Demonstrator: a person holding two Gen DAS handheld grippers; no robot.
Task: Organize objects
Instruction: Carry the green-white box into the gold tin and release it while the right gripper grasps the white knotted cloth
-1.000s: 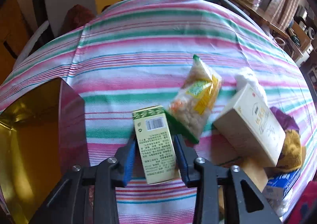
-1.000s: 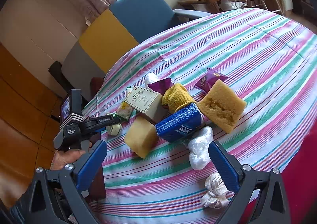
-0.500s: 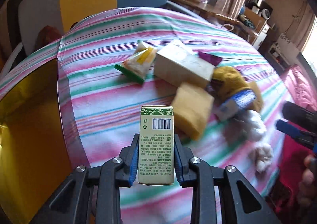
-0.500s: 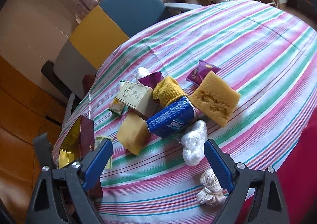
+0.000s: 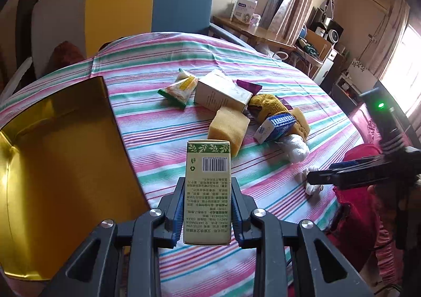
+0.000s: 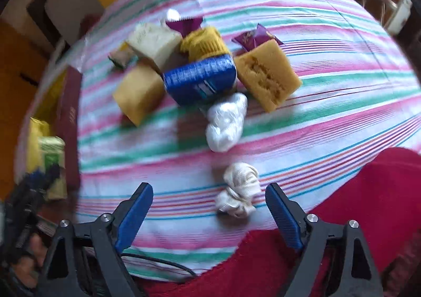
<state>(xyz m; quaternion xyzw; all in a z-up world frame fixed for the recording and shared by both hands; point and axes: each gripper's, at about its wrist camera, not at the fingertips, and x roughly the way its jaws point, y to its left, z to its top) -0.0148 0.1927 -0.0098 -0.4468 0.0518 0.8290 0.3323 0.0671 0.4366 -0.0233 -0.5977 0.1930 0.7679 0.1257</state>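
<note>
Covering the round desk (image 5: 168,65), a striped cloth. Gold-lined open box (image 5: 52,139) sits at its left edge. Central pile: pale carton (image 5: 221,93), two yellow sponges (image 5: 227,130) (image 6: 268,76), blue packet (image 6: 200,80), white plastic wad (image 6: 226,121). Left claw (image 5: 208,210) clamped on the upright green carton (image 5: 208,191), held above the cloth just right of the box. Right claw (image 6: 209,211) spread wide, empty, a knotted white cloth (image 6: 239,199) between its fingers.
</note>
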